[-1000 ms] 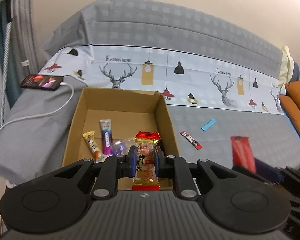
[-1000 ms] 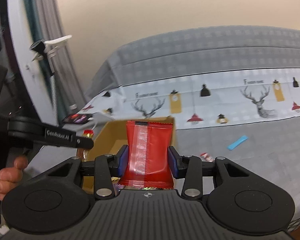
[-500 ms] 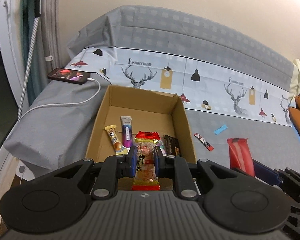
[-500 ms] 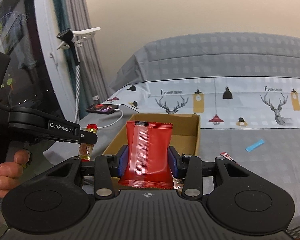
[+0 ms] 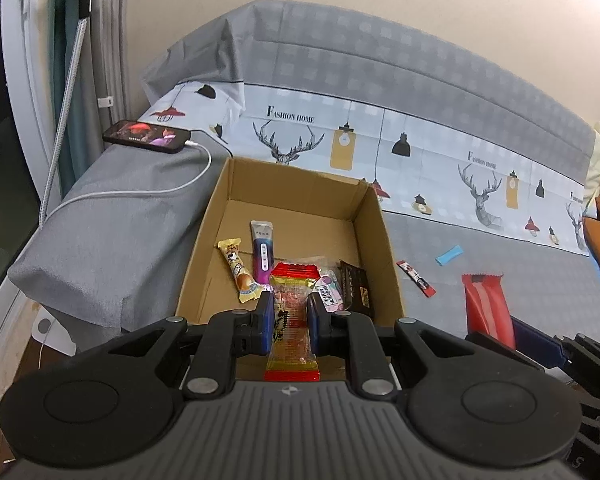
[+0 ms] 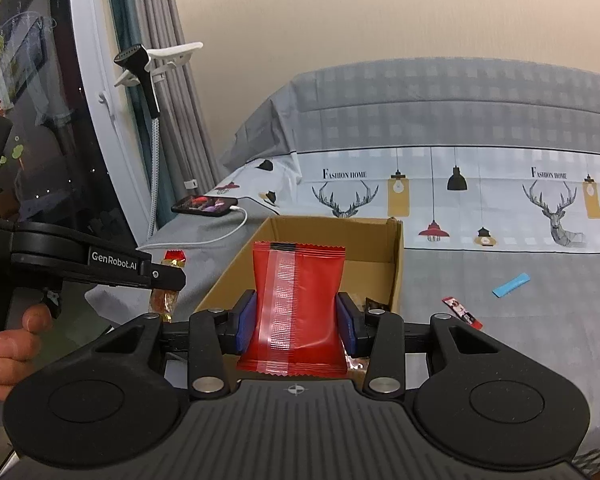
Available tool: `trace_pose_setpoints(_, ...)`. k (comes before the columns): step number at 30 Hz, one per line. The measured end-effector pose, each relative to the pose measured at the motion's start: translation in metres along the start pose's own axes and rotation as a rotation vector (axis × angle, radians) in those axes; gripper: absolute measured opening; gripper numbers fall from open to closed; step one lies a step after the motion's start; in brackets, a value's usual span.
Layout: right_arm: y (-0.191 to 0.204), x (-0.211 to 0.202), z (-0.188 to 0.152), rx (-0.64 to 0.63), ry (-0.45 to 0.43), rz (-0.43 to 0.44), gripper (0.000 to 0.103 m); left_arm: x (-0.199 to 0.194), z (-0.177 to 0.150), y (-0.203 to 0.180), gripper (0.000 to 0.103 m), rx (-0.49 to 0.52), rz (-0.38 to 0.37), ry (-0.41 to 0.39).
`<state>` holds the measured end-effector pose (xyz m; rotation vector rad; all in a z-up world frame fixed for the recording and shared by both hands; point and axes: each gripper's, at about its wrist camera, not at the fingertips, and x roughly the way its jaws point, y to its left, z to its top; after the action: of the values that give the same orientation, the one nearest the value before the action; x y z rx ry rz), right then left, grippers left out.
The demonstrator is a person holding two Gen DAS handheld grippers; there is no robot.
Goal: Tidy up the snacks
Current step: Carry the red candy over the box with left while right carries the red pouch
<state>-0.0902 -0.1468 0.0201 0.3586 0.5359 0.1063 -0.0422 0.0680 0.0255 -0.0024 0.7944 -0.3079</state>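
My left gripper (image 5: 290,312) is shut on a red and yellow snack packet (image 5: 291,320), held upright over the near edge of the open cardboard box (image 5: 288,184). Several snacks lie in the box: a yellow stick (image 5: 236,264), a purple tube (image 5: 262,250), a dark brown packet (image 5: 355,288). My right gripper (image 6: 297,316) is shut on a red snack pouch (image 6: 297,304), held upright before the box (image 6: 396,264). The pouch also shows in the left wrist view (image 5: 486,304). The left gripper shows at the left of the right wrist view (image 6: 168,280).
The box sits on a grey sofa cover. A red-black sachet (image 5: 416,279) and a blue sachet (image 5: 449,255) lie on the seat right of the box. A phone (image 5: 146,136) with a white cable lies on the left armrest. A window and curtain stand at left.
Both grippers have moved left and back with their snacks still held. The box now sits more to the right in both views, and more of the window and armrest shows.
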Motion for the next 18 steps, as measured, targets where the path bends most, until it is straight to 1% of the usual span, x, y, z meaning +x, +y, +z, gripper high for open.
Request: trace_pose_setpoints(18,-0.003,0.035,0.004,0.002,0.072,-0.030,0.044,0.032,0.012,0.006,0.019,-0.010,0.004,0.036)
